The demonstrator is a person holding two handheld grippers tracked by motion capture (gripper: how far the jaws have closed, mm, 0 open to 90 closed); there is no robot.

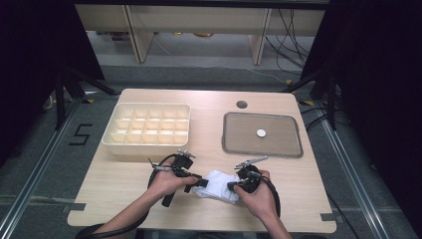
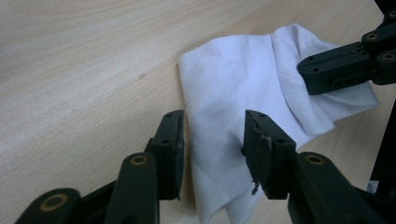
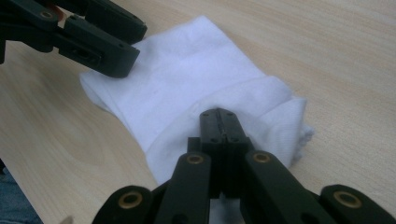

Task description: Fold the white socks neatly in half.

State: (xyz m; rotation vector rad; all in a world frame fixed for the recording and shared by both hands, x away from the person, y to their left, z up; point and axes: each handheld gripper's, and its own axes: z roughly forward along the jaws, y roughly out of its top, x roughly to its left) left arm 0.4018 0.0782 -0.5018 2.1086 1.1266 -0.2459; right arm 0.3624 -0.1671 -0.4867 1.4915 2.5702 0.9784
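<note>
1. White cloth (image 1: 217,185) lies on the table (image 1: 278,174) near its 6 o'clock edge, between the two hands. It is partly folded: in the left gripper view the cloth (image 2: 243,112) shows a doubled layer and a turned-over flap toward 2 o'clock.
2. Right gripper (image 3: 219,126) has its jaws pressed together on a raised fold of the cloth (image 3: 187,88), pinching the hem that wraps around the tips. In the high view this gripper (image 1: 234,186) sits at the cloth's 3 o'clock edge.
3. Left gripper (image 2: 215,149) has its jaws spread apart, astride the cloth's near corner, gripping nothing. Whether the tips touch the fabric is hard to tell. In the high view it (image 1: 201,182) is at the cloth's 9 o'clock edge.
4. Judged progress: folding looks midway. One end is gathered and held; the other end is not yet grasped. The bundle is rumpled, not a tidy square.
5. Judged remaining: close the left jaws on the corner, bring the ends together, flatten.
6. Divided box (image 1: 147,129) at 11 o'clock is empty in the cells that are visible. Tray (image 1: 234,142) at 1 o'clock holds a small white disc (image 1: 261,133). Both are well apart from the cloth.
</note>
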